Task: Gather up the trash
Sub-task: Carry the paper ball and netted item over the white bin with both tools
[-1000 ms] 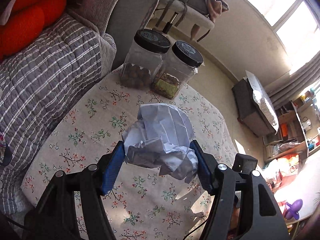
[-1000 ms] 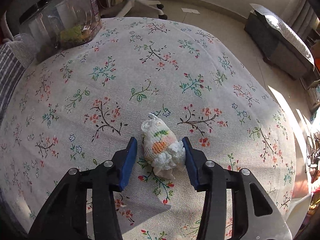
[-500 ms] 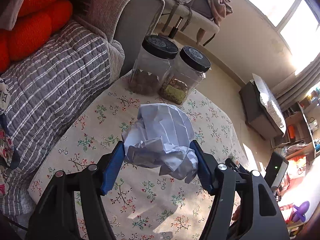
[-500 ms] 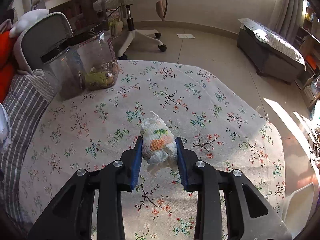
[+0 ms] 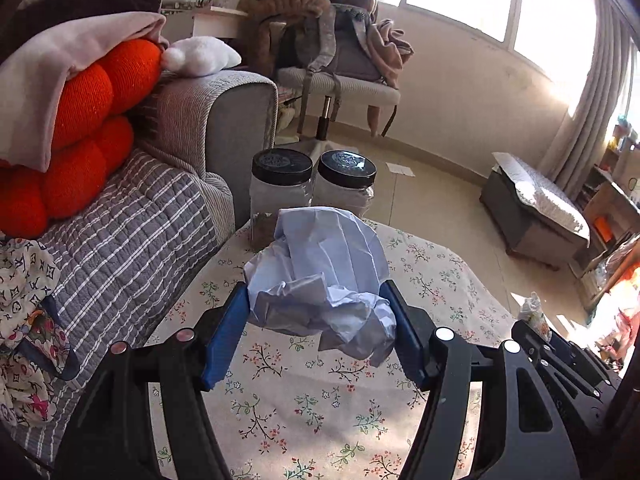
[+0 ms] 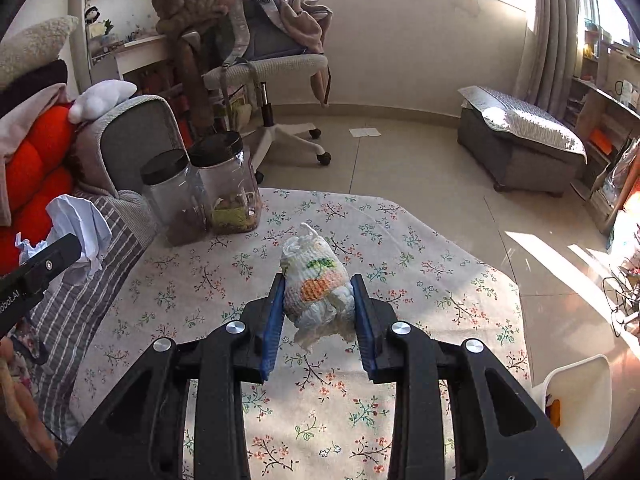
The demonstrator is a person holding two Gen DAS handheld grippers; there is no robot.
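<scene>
A big ball of crumpled white paper (image 5: pixel 324 280) is clamped between the blue pads of my left gripper (image 5: pixel 316 320), held above the floral tablecloth (image 5: pixel 320 412). The same crumpled paper (image 6: pixel 78 228) shows at the left edge of the right wrist view. My right gripper (image 6: pixel 318 304) is shut on a wadded paper towel (image 6: pixel 316 292) with an orange and green print, lifted clear of the tablecloth (image 6: pixel 420 272). That wad (image 5: pixel 534 314) peeks over the right gripper's body in the left wrist view.
Two clear jars (image 6: pixel 204 196) with black lids stand at the table's far left corner. A white bin (image 6: pixel 576 404) sits on the floor by the table's right front. A sofa (image 5: pixel 132 224) with orange cushions flanks the left; an office chair (image 6: pixel 276 68) and ottoman (image 6: pixel 520 148) stand beyond.
The right gripper closed on the printed wad and lifted it off the table. The left gripper rose and tilted up with the crumpled paper still held.
</scene>
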